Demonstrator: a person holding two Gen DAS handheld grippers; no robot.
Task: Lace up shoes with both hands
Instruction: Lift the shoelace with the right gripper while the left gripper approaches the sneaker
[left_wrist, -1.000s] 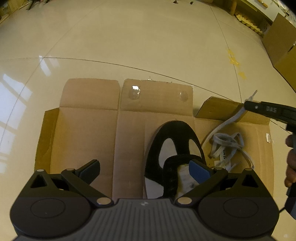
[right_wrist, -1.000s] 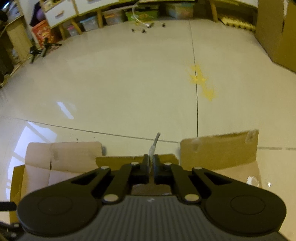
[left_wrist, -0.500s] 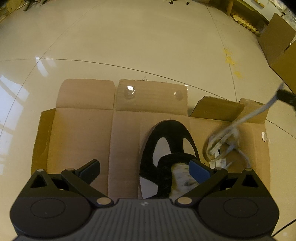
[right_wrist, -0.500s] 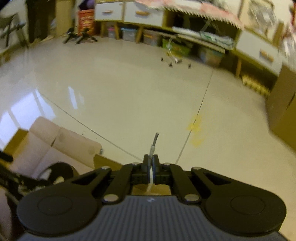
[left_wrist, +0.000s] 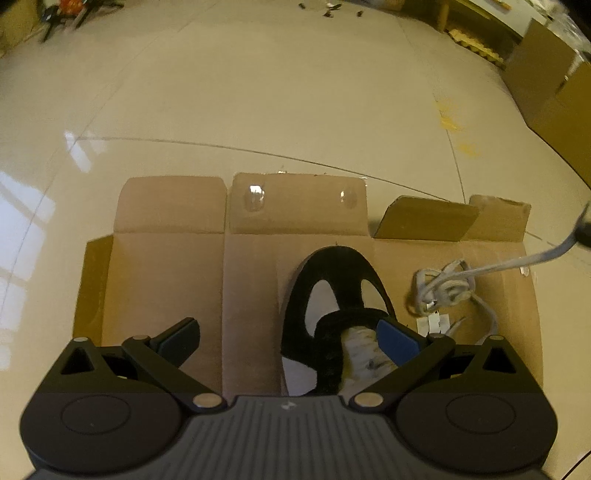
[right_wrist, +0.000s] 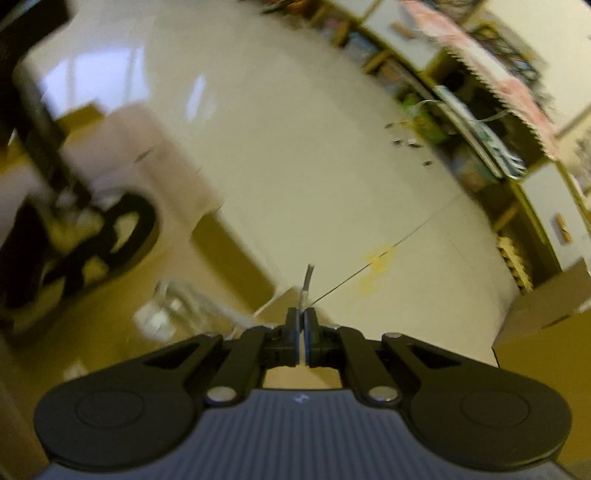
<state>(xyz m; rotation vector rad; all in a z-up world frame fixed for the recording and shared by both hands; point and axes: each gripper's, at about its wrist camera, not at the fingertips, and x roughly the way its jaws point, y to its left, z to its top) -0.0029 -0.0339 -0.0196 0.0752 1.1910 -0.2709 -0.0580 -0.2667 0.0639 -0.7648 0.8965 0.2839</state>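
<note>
A flattened cardboard sheet (left_wrist: 166, 280) is spread on the glossy tiled floor (left_wrist: 258, 92). On it, the shoe (left_wrist: 332, 295) is straddled by the released left gripper (left_wrist: 291, 336); beside it, the shoelace (right_wrist: 305, 291) is clenched by the right gripper (right_wrist: 303, 332). Shelves (right_wrist: 480, 122) are seen beyond.

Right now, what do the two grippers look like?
Both match: a ribbed dark grey body, two rounded black housings with a round disc each, black linkage arms on silver rivets, blue pads on the fingertips. Left gripper; right gripper. No sleeves or hands show.
</note>
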